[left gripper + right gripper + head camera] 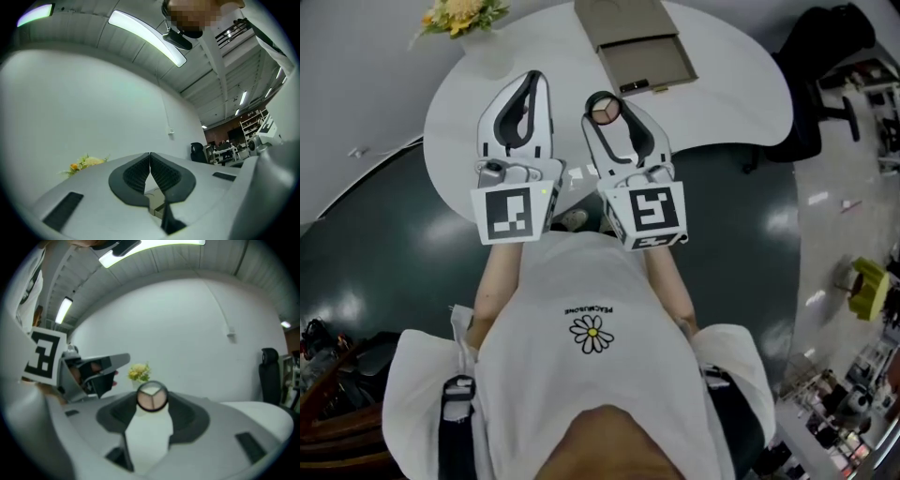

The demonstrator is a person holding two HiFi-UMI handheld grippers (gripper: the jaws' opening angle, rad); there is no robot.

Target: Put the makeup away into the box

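The right gripper (604,103) is clamped on the round makeup compact (152,397) at upper middle, the left gripper (532,82) beside it closed and empty, so the carry is in hand, and the next move needs a release into the seemingly open box (642,52) at top centre.

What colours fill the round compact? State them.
The compact has three wedges, one white, two pinkish beige, in a dark rim. Clearest in the right gripper view.

Box (639,42) lies on table (722,84), flowers (461,14) at left.
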